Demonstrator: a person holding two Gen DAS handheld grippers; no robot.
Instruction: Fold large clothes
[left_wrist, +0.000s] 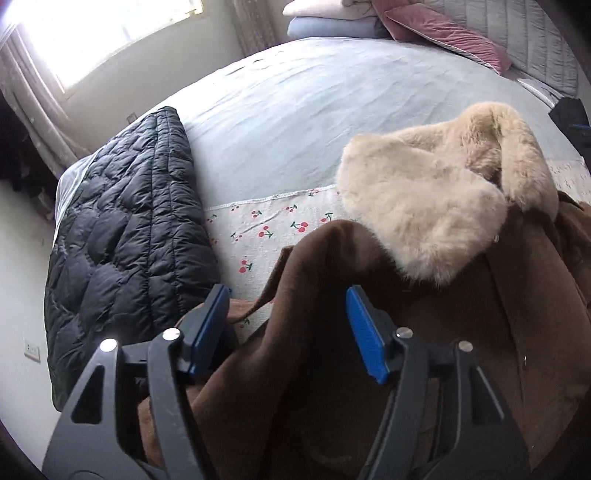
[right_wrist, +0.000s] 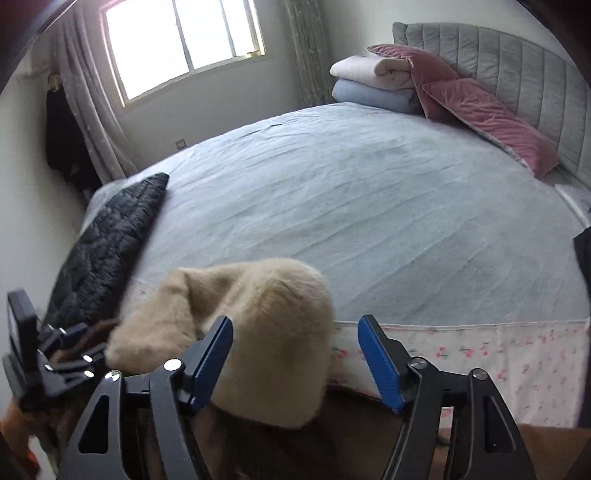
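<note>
My left gripper (left_wrist: 286, 325) hangs with its jaws spread over a raised ridge of the brown coat (left_wrist: 424, 332) — the cloth sits between the blue pads (left_wrist: 364, 332) but neither pad presses on it, so I hold nothing there. My right gripper (right_wrist: 295, 354) is likewise spread, poised above the cream fur collar (right_wrist: 258, 325), which bulges up under its left finger; whether that pad brushes the fur I cannot tell. The coat lies bunched on the cherry-print sheet (left_wrist: 266, 225) at the near edge of the bed (right_wrist: 351, 206), collar toward one o'clock in the left view. Further out, a folded black quilted jacket (left_wrist: 122, 236) rests at nine o'clock along the bed's edge, and at one o'clock by the headboard (right_wrist: 517, 85) sit stacked blankets (right_wrist: 369, 85) and pink cushions (right_wrist: 487, 114). I judge this the opening of the coat's fold: it is still rumpled, not laid flat. Next I would need a grip on each side — left on the brown ridge, right near the collar or shoulder — then lift and spread it toward twelve o'clock, where the blue cover lies bare.
</note>
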